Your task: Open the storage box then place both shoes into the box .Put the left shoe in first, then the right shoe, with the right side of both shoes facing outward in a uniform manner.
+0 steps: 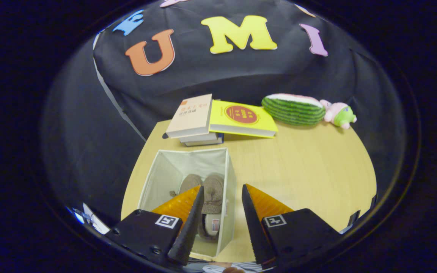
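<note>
An open white fabric storage box (230, 178) stands on the wooden table, below and just ahead of my fingers. Two brown fuzzy shoes lie side by side inside it: one (189, 183) on the left, partly hidden behind my left finger, the other (214, 197) on the right with its pale lining showing near the heel. My gripper (222, 193) hovers above the box's near right corner. It is open, with nothing between the fingers. The left finger (188, 223) overlaps the box's inside, and the right finger (252, 223) is over the table beside the box.
Beyond the box, a stack of books (192, 119) and a yellow book (241, 118) lie at the table's far edge. A watermelon plush (293, 109) and a pink-and-green plush toy (340, 114) sit at the far right. Bare tabletop (309, 167) spreads right of the box.
</note>
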